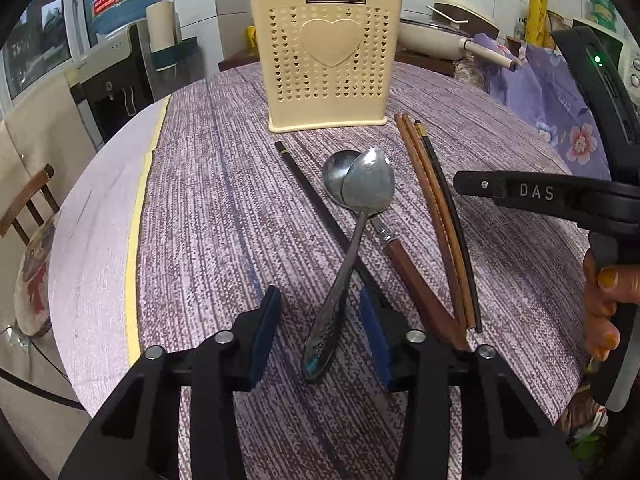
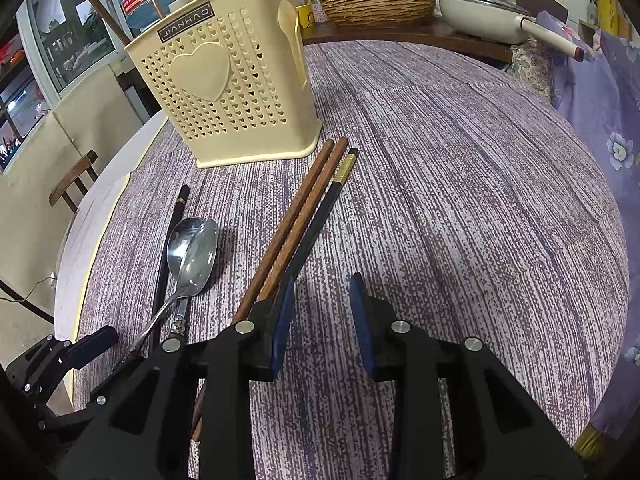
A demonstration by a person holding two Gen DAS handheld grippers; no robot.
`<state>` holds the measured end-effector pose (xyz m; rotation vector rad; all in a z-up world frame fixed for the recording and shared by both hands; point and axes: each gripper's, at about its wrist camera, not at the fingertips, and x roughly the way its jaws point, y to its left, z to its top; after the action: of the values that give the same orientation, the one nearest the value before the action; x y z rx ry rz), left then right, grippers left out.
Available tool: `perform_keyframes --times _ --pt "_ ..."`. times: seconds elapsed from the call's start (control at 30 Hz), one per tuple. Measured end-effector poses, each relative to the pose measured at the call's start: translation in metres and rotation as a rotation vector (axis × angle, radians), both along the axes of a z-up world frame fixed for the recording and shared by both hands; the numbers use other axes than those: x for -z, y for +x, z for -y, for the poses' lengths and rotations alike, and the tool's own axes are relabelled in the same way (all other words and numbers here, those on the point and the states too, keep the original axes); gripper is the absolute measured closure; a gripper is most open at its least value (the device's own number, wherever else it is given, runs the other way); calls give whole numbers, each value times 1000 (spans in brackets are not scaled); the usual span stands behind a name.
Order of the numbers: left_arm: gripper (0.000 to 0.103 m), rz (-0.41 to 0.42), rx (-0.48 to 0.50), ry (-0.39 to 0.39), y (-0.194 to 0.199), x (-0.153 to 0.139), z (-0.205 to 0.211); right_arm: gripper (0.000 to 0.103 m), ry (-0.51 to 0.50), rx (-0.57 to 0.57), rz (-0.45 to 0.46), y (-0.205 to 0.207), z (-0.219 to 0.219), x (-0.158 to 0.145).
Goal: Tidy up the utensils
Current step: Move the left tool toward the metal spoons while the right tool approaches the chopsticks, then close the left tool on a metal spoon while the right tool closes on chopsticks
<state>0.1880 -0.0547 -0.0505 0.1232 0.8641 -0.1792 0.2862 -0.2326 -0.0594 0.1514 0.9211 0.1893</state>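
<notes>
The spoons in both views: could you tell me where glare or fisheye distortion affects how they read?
Left wrist view: the top spoon shows dull, mottled reflections; the table edge bows. Right wrist view: its bowl carries bright glare and casts a shadow rightward; the utensil holder leans from distortion.

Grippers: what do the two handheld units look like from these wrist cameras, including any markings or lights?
Both are matte black plastic with angular linkage arms, round silver pivot bolts and flat dark-blue pads. The left gripper and right gripper match. Seen from the left wrist view, the right unit's finger carries white "DAS" lettering, and its body has a small green light.
</notes>
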Motion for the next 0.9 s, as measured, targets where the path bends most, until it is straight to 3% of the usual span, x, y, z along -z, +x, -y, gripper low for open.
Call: perform_keyframes --times 0.1,0.2,0.33,0.47,0.57,0.9 --pt "84 3 2 7 2 0 5 72 3 -5 0 -1 0 1" --pt "89 4 -11 -4 3 0 6 72 9 -10 1 -1 1 1" --pt "92 3 -35 -86 3 -1 -4 72 17 -8 -1 1 1 1" --pt "94 32 -63 -111 1 -6 -9 72 31 -18 4 5 -4 -1" --pt "95 39 -88 -102 3 -7 -13 72 -17 -14 -4 12 -11 1" --pt "99 13 -160 -152 6 -4 -38 76 -61 23 -12 40 -7 1"
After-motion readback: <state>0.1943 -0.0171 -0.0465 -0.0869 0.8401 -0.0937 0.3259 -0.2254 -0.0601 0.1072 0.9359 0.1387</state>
